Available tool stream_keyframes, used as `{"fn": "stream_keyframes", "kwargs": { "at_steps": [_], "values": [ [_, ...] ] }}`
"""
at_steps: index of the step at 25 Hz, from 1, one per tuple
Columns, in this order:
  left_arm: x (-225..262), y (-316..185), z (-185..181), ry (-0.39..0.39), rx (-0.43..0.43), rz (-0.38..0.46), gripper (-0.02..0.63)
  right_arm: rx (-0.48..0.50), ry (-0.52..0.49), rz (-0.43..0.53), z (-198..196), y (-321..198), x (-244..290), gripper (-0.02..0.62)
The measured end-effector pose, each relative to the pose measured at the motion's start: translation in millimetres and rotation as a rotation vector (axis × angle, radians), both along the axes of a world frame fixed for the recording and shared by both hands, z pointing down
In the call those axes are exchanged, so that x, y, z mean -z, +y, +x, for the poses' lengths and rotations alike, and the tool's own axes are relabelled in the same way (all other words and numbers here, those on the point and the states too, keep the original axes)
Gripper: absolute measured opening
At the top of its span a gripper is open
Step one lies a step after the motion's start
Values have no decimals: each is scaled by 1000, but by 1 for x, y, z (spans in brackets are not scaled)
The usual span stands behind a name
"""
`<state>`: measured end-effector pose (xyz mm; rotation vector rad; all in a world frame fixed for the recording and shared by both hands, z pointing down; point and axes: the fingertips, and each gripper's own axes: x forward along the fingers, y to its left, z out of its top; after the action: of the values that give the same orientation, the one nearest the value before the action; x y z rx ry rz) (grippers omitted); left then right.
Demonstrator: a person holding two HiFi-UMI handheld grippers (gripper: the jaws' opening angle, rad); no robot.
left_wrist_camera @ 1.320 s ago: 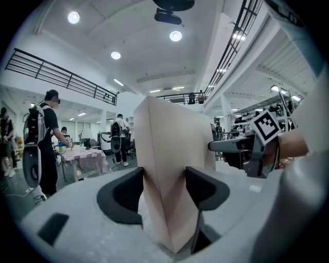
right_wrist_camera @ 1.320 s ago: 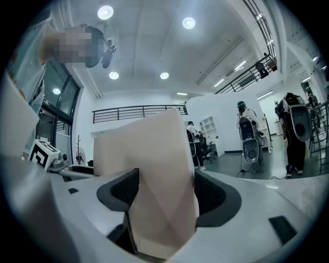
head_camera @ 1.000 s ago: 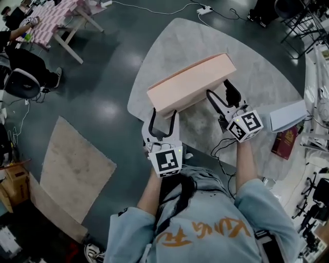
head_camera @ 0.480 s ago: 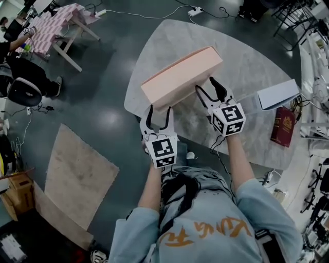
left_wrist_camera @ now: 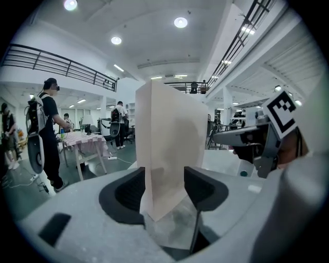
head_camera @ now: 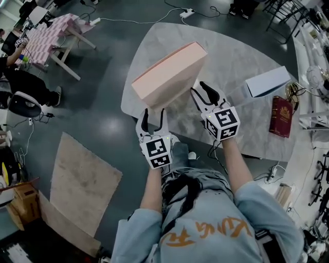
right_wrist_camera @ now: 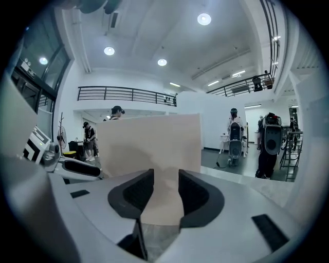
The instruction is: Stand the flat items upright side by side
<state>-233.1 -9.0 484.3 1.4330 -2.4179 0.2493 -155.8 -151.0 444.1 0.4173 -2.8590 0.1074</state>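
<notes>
A large flat pink box (head_camera: 167,74) stands on its long edge on the grey table (head_camera: 231,51). My left gripper (head_camera: 153,117) is at the box's near left end. In the left gripper view the pink box (left_wrist_camera: 172,149) shows wider than the jaw gap, with its bottom corner in front of my left gripper (left_wrist_camera: 164,174); the pads do not press it. My right gripper (head_camera: 203,88) is at the box's right end with its jaws closing. In the right gripper view the broad face of the pink box (right_wrist_camera: 149,141) lies beyond my right gripper (right_wrist_camera: 165,177), not gripped.
A pale flat box (head_camera: 267,81) and a dark red book (head_camera: 281,116) lie at the table's right side. A beige rug (head_camera: 82,180) is on the floor at the left. A pink-clothed table (head_camera: 49,33) with people stands far left. Cables and a power strip (head_camera: 186,11) lie behind.
The right gripper's jaws have narrowed. Both grippers have stayed at the ends of the pink box, which remains upright; the head view has shifted.
</notes>
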Motion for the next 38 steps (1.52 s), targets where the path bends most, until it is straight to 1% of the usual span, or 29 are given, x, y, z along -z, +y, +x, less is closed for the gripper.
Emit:
{"fn": "stream_keyframes", "kwargs": {
  "at_steps": [4, 8, 13, 16, 18, 21, 24, 29, 32, 33, 35, 38],
  "values": [
    [4, 12, 10, 36, 33, 31, 222, -19, -31, -9, 20, 14, 6, 69],
    [11, 20, 23, 39, 33, 51, 170, -52, -64, -21, 41, 26, 10, 3],
    [19, 22, 41, 47, 17, 64, 72, -104, -96, -45, 73, 33, 15, 3],
    [21, 16, 56, 54, -21, 60, 36, -138, -106, -64, 94, 34, 16, 2],
    [22, 12, 67, 57, -66, 55, 14, -147, -114, -84, 106, 37, 16, 2],
    [25, 0, 85, 47, -164, 50, 12, -174, -126, -92, 121, 37, 17, 2],
    [29, -10, 95, 64, -244, 77, 12, -226, -114, -76, 131, 31, 16, 2],
    [24, -14, 86, 84, -305, 84, 12, -318, -101, -62, 136, 24, 13, 2],
    [18, -11, 74, 78, -344, 68, 14, -385, -60, -44, 135, 22, 6, 0],
    [15, -9, 70, 76, -359, 61, 24, -406, -58, -44, 134, 23, 5, 0],
    [11, -5, 62, 71, -390, 45, 80, -434, -80, -54, 130, 25, 5, 0],
    [4, -1, 47, 65, -423, 18, 135, -453, -91, -60, 118, 31, 4, 0]
  ]
}}
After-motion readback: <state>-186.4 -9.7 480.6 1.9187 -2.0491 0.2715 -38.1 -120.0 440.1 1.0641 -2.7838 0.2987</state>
